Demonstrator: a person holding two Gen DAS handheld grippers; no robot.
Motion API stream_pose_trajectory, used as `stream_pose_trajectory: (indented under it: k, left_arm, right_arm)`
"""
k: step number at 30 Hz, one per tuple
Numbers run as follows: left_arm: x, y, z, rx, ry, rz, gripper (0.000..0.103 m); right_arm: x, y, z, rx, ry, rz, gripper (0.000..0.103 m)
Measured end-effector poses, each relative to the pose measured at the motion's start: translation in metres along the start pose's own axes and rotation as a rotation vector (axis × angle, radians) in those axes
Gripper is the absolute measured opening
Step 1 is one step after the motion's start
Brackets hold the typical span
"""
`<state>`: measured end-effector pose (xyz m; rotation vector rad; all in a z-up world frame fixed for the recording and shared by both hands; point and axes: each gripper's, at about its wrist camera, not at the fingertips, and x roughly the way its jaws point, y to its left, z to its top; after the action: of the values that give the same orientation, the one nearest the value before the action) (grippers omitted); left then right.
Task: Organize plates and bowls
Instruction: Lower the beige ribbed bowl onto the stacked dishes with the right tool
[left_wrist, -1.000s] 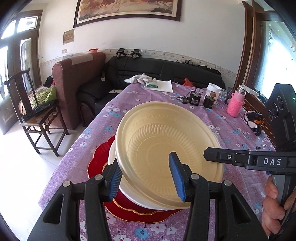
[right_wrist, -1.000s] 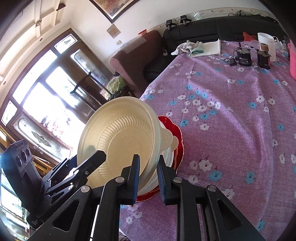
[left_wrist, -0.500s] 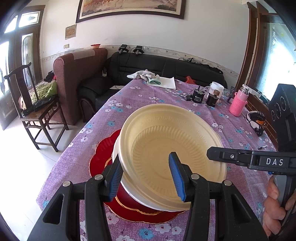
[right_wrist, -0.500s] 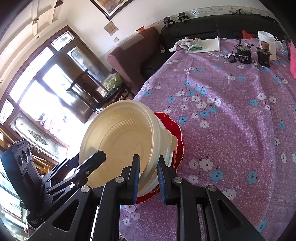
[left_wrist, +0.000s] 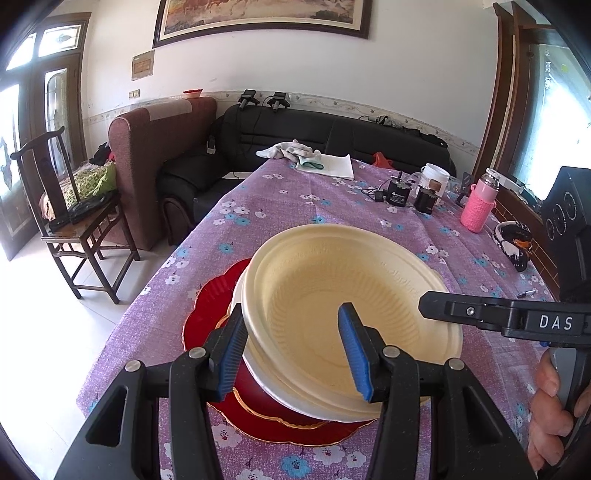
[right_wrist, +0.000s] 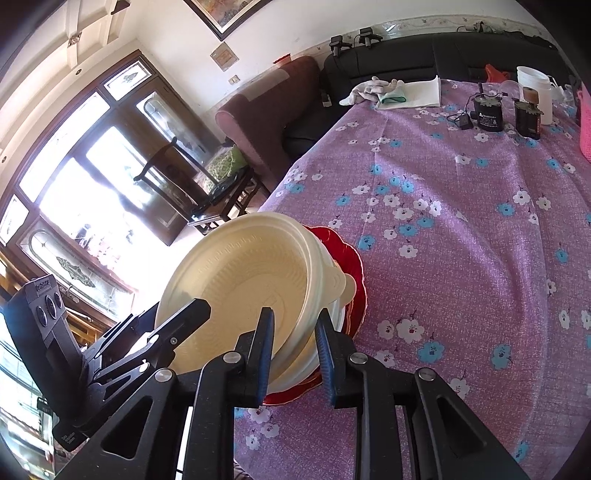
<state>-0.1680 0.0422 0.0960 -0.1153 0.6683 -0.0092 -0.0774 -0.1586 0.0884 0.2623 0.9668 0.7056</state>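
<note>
A cream plastic bowl (left_wrist: 332, 295) (right_wrist: 240, 288) sits tilted in a white bowl (left_wrist: 258, 373), on stacked red plates (left_wrist: 214, 302) (right_wrist: 351, 258) near the table's left front corner. My left gripper (left_wrist: 291, 350) straddles the near rim, one blue pad outside the stack and one inside the bowl, shut on it. My right gripper (right_wrist: 295, 350) clamps the bowl's right rim between its pads, and its jaws are opening. Each gripper shows in the other's view: the right gripper (left_wrist: 498, 317) and the left gripper (right_wrist: 166, 332). A hand (left_wrist: 554, 406) holds the right one.
The purple flowered tablecloth (left_wrist: 295, 221) stretches away behind the stack. At its far end lie a cloth and paper (left_wrist: 314, 158), black devices (left_wrist: 397, 194), a white mug (left_wrist: 436, 177) and a pink bottle (left_wrist: 478, 206). A wooden chair (left_wrist: 74, 206) and armchair stand left of the table.
The cream bowl has sunk a little flatter toward the red plates. Both grippers stay on its rim, and the right one's fingers stand slightly wider apart.
</note>
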Motion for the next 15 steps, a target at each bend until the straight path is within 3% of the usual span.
stream_pose_trajectory:
  k: [15]
  left_arm:
    - [-0.0066,0.0018,0.0034,-0.003,-0.012,0.006,0.052]
  right_arm:
    - [-0.0044,0.0004,-0.0012,-0.005,-0.011,-0.002,0.031]
